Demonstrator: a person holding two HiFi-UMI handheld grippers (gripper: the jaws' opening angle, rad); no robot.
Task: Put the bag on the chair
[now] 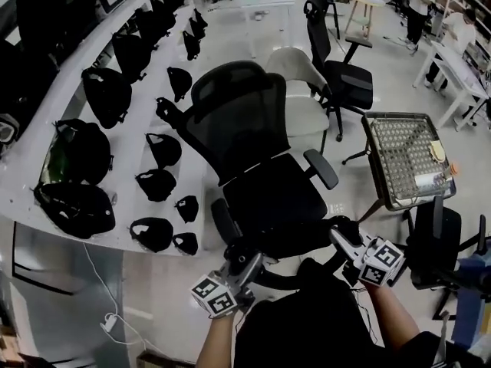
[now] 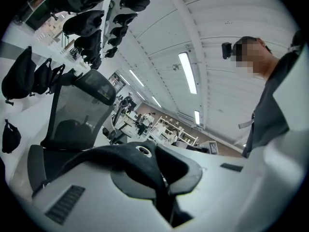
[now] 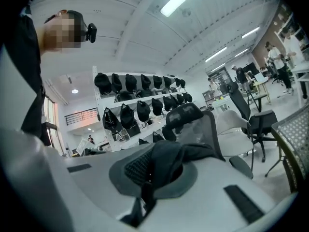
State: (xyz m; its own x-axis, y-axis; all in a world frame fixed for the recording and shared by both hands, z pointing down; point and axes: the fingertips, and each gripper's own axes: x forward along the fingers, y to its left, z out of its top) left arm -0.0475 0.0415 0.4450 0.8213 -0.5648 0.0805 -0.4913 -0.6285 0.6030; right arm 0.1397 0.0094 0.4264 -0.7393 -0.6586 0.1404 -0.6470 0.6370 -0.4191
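Note:
A black mesh office chair [image 1: 261, 182] stands right in front of me, its seat facing me. The black bag [image 1: 307, 313] hangs low between both grippers, just short of the seat's front edge. In the head view my left gripper [image 1: 244, 271] is shut on the bag's left side and my right gripper [image 1: 347, 248] on its right side. The left gripper view has the left gripper [image 2: 157, 178] clamped on a black strap with a metal eyelet [image 2: 143, 150]; the chair [image 2: 77, 115] is beyond. Black bag fabric [image 3: 166, 158] is bunched in the right gripper [image 3: 147, 182], with the chair back [image 3: 195, 124] behind.
White wall shelves [image 1: 46, 140] with several black bags run along the left. A white chair [image 1: 299, 90] and another black chair [image 1: 341, 67] stand behind the target chair. A metal mesh cart [image 1: 403, 156] is at the right, a dark chair [image 1: 433, 244] below it. People stand far right.

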